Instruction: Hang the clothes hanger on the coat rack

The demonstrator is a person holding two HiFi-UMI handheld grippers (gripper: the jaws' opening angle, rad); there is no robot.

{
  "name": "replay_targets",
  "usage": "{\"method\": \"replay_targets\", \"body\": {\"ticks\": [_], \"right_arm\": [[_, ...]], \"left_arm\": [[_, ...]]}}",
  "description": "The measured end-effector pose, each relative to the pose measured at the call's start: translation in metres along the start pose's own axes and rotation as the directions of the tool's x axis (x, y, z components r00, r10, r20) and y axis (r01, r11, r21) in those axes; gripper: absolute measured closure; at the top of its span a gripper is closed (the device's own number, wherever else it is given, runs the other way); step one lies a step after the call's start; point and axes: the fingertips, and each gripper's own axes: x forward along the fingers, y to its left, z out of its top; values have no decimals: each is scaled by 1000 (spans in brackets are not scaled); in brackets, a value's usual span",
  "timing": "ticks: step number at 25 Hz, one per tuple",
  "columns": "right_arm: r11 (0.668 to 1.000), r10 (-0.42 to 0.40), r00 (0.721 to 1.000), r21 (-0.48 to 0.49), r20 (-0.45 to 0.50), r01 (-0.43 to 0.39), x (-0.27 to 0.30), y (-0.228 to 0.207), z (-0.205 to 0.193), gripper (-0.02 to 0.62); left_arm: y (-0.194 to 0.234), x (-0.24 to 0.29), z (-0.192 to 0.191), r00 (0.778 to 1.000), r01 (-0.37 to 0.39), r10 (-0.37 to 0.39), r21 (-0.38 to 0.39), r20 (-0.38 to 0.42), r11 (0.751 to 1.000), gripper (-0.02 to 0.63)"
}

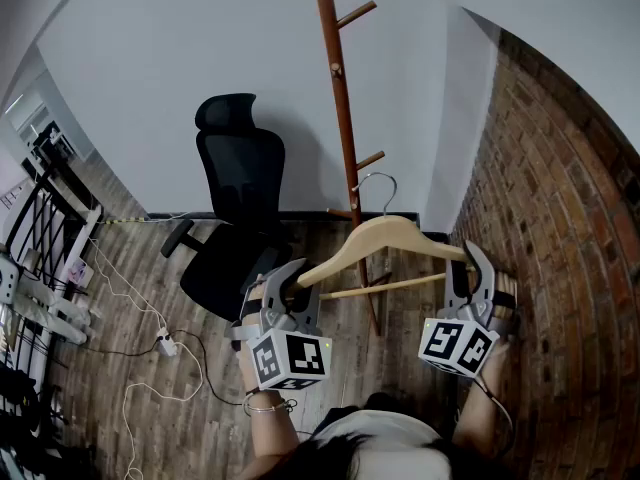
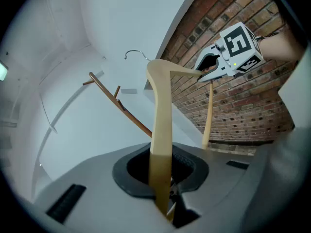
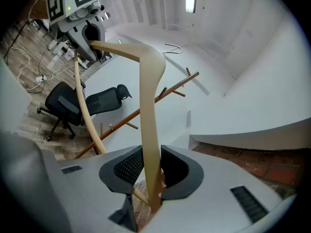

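Note:
A wooden clothes hanger [image 1: 390, 230] with a metal hook [image 1: 378, 183] hangs level between my two grippers, just in front of the brown wooden coat rack [image 1: 345, 118]. The left gripper [image 1: 285, 280] is shut on the hanger's left arm [image 2: 163, 110], which runs up between its pads. At the other end, the right gripper [image 1: 470, 263] stands open around the right arm [image 3: 148, 106], with a gap beside one pad. The hook points toward the rack's pole and touches no peg. The rack's pegs [image 3: 175, 86] stick out at several heights.
A black office chair [image 1: 240, 208] stands left of the rack. The brick wall [image 1: 560, 218] closes the right side and a white wall the back. Cables and a power strip [image 1: 165, 346] lie on the wooden floor at the left, near a black metal frame [image 1: 40, 218].

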Motion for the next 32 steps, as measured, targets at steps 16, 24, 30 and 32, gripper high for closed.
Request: {"method": "replay_targets", "body": {"ticks": [16, 24, 30, 32], "right_arm": [[1000, 28, 999, 12, 44, -29, 26, -8, -9, 472], [999, 24, 998, 21, 52, -25, 34, -8, -11, 472], [999, 19, 998, 26, 54, -21, 50, -6, -4, 472], [999, 18, 999, 27, 51, -19, 59, -7, -3, 472]], "left_arm": [[-4, 18, 8, 999, -42, 41, -16, -32, 999, 547], [-3, 24, 10, 998, -46, 45, -20, -39, 999, 548], [8, 37, 3, 998, -56, 56, -1, -37, 998, 546], [12, 45, 2, 998, -53, 53, 2, -35, 999, 546]]}}
